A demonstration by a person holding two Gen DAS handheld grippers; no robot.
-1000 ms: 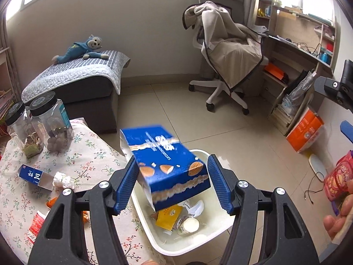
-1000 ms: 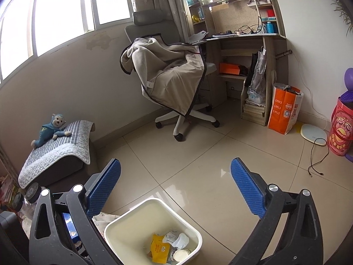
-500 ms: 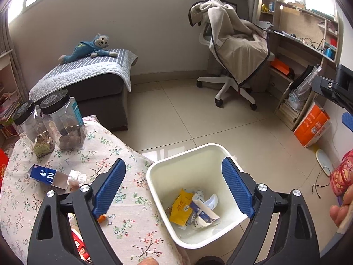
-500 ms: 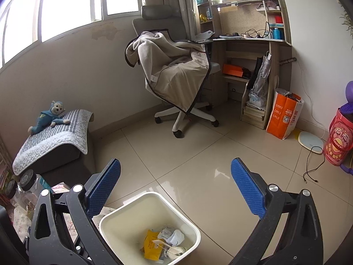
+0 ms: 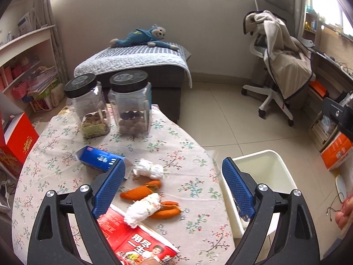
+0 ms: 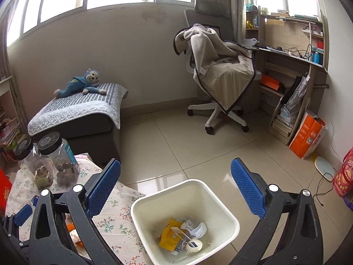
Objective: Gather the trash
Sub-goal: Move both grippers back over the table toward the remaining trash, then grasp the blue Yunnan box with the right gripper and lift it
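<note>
My left gripper [image 5: 174, 190] hangs released over crumpled white tissues [image 5: 148, 169] near table edge, beside white plastic bin [image 5: 284, 172]; right gripper [image 6: 175, 187] released too.

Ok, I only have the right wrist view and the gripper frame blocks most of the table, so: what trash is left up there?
Observer: A blue carton lies on its side on the floral tablecloth, in front of the two jars.
Operator: Anything smaller?
Observer: Two crumpled tissues, with orange peels between and beside them.
Operator: And nearest the left camera?
Observer: A red printed box lying flat; one tissue overlaps its corner.
</note>
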